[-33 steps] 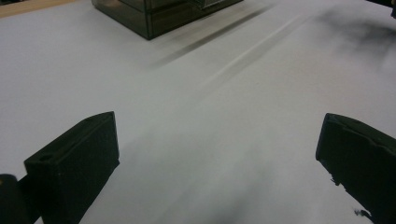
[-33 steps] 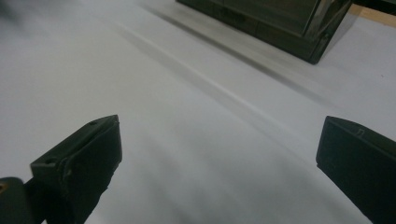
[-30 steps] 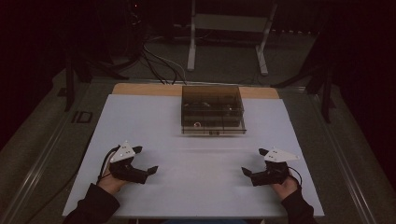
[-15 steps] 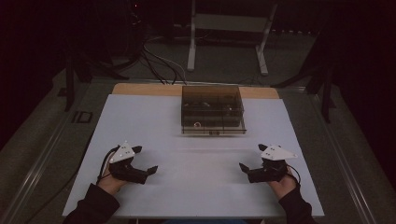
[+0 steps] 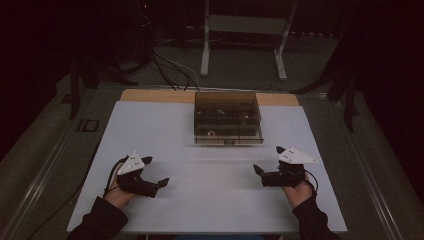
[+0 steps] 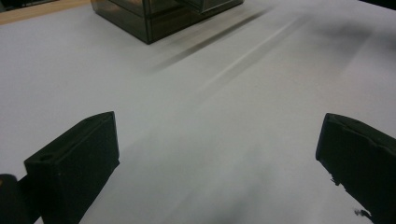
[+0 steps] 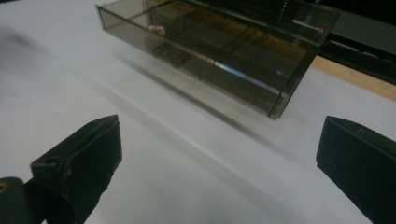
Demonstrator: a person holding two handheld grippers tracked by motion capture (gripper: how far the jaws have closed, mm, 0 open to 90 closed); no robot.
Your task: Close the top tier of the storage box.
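A smoky, see-through plastic organiser box [image 5: 227,119] with a partitioned interior sits at the far middle of the white surface [image 5: 210,200], its long side facing the person. Small items lie in its compartments, among them a pale ring-like piece [image 7: 157,29] near the front wall; what the rest are cannot be told in the dim light. A strip of bare wood [image 5: 150,95] runs along the far edge of the surface just behind the box.

Well apart from the box, toward the near edge, the left tongs [image 5: 160,182] rest low over the surface at the left, held in the person's left hand [image 5: 120,195], a grey three-cornered plate [image 5: 131,163] on top. The right tongs [image 5: 259,172] mirror them at the right, held in the right hand [image 5: 297,190] under their own grey plate [image 5: 296,156]. Both pairs point inward and ahead toward the box. In each gripper view the two black jaws stand wide apart with nothing between them but bare white surface, and the box lies beyond.

Dark sleeves enter from the bottom. Past the surface, black cables [image 5: 167,62] trail across the floor beside a grey metal stand [image 5: 245,30].
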